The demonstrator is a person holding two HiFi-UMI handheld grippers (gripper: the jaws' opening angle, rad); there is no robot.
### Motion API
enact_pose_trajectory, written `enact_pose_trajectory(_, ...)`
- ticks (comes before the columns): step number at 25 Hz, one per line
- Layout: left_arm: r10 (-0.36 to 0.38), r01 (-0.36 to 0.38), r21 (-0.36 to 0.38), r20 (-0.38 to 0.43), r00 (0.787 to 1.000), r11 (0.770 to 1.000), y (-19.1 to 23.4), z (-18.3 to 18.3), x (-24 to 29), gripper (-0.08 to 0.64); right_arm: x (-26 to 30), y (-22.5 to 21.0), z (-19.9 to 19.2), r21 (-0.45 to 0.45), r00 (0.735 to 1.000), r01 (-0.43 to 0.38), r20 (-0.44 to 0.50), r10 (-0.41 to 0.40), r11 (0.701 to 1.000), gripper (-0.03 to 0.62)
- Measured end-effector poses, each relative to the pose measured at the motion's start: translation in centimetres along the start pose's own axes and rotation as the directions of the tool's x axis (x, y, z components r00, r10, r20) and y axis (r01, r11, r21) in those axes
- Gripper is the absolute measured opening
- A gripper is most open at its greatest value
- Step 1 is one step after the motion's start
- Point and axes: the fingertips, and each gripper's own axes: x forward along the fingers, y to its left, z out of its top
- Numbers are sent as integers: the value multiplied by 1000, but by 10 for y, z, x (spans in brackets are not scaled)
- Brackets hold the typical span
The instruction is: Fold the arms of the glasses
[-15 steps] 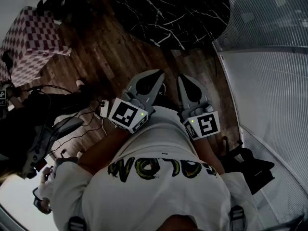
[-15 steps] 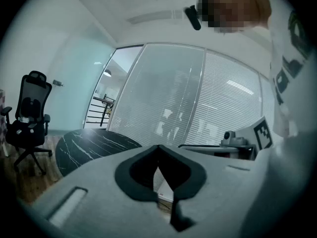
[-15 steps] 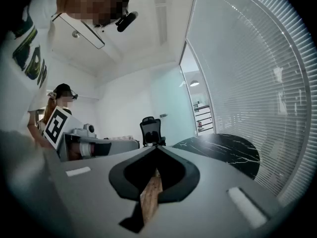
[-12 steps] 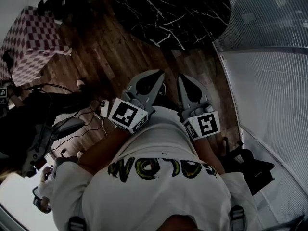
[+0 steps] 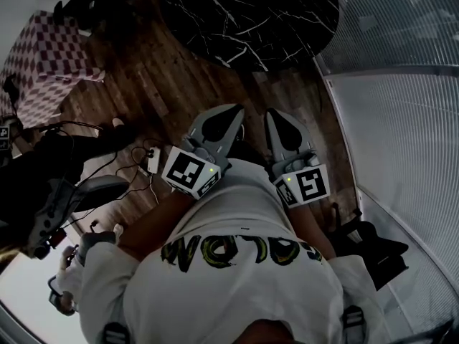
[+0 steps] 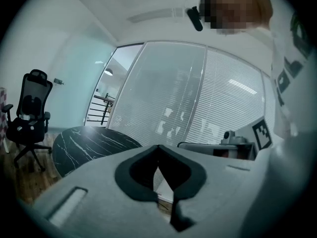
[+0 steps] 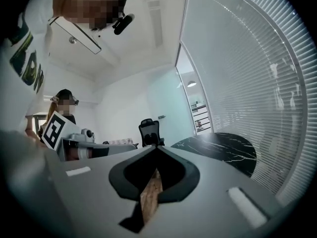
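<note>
No glasses show in any view. In the head view my left gripper (image 5: pixel 231 109) and my right gripper (image 5: pixel 275 115) are held side by side close to my body, above the wooden floor, both pointing toward a round black marble table (image 5: pixel 251 16). Each gripper is shut with nothing between its jaws. The left gripper view shows its jaw tips (image 6: pixel 158 146) meeting, with the marble table (image 6: pixel 91 145) ahead at the left. The right gripper view shows its tips (image 7: pixel 156 148) meeting too, with the same table (image 7: pixel 218 150) at the right.
A chequered pink-and-white block (image 5: pixel 46 59) stands at the far left. Cables and a white adapter (image 5: pixel 153 162) lie on the floor. A glass wall with blinds (image 5: pixel 401 120) runs along the right. A black office chair (image 6: pixel 29 118) stands beside the table. Another person (image 7: pixel 62 105) stands behind.
The picture has shifted slightly: the marble table sits a little higher in the head view. Both grippers keep their place and stay shut.
</note>
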Motion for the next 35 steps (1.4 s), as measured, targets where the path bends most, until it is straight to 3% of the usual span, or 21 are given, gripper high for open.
enact_pose_trajectory(6, -10, 10, 3, -15, 1000, 1000, -4, -5, 6, 2, -1, -7, -3, 6, 1000, 1, -10, -1, 1000, 2)
enact_pose_trajectory(14, 7, -7, -25, -7, 1000, 1000, 28, 5, 21, 2, 33, -14, -1, -2, 1000, -3, -28, 3, 1000, 2)
enact_pose_trajectory(26, 16, -15, -66, 9, 1000, 998, 140, 44, 53, 2, 148, -27, 21, -39, 996, -2, -84, -1, 999, 2)
enact_pose_trajectory(35, -22, 23, -60, 6, 1000, 998, 204, 74, 69, 2, 220, -27, 40, -66, 996, 22, -86, -28, 998, 2)
